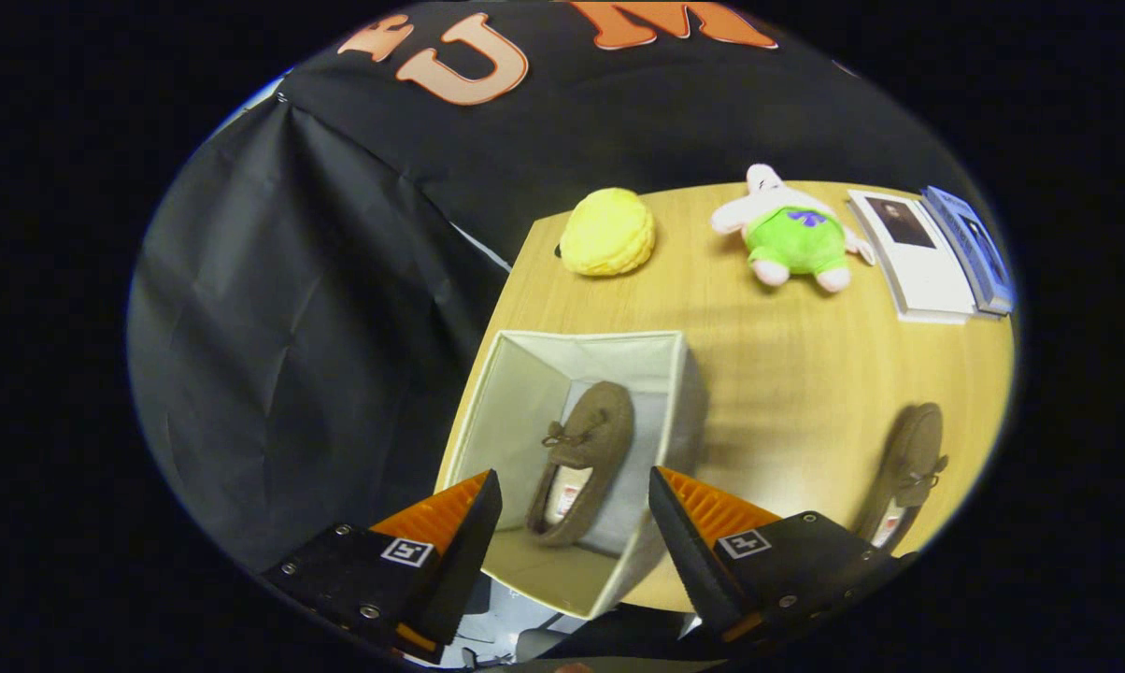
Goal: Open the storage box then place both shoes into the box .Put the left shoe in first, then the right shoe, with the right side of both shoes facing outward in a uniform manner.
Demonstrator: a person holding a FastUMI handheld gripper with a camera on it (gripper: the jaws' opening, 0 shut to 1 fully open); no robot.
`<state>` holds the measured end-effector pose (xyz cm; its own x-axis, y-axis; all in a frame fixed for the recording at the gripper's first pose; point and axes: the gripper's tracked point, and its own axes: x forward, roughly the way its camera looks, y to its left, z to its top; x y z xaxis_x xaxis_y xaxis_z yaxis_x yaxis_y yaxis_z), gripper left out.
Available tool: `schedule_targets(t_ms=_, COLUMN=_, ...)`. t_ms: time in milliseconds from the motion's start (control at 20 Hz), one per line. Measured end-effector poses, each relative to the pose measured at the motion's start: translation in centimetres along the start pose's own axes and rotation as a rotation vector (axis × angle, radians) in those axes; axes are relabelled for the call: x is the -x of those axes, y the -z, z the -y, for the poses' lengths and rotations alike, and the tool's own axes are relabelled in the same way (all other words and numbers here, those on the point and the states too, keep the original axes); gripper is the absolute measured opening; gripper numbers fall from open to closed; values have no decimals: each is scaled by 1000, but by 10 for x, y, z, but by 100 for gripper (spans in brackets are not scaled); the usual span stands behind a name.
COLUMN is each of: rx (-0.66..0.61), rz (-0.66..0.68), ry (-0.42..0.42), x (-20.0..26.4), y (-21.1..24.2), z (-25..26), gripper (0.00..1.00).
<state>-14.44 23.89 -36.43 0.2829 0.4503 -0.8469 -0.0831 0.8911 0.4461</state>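
Box [525, 393] open, one shoe [583, 463] already inside; your gripper [572, 533] jaws apart, empty above it. Second shoe [908, 472] right of box, still on tabletop [759, 355].

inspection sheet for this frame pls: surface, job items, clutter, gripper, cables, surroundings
Surface: light wooden table.
Job's things: open storage box at the table's near corner, one brown shoe inside it; second brown shoe on the table to the box's right.
Clutter: yellow plush, pink-and-green plush toy and books along the far side.
Grippers: hand-held gripper open above the box, empty, the boxed shoe between its fingers.
Cables: nothing seen.
Surroundings: black cloth wall behind and left of the table.
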Motion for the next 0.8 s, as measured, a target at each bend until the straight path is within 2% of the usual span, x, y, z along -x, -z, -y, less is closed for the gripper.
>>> schedule_targets(t_ms=250, rx=53, rz=77, ry=165, x=40, y=8, z=100, gripper=97)
schedule_targets(t_ms=650, rx=7, rz=-4, ry=342, x=72, y=86, z=232, gripper=98)
schedule_targets(t_ms=800, rx=30, rz=-48, ry=409, x=72, y=112, z=274, gripper=96)
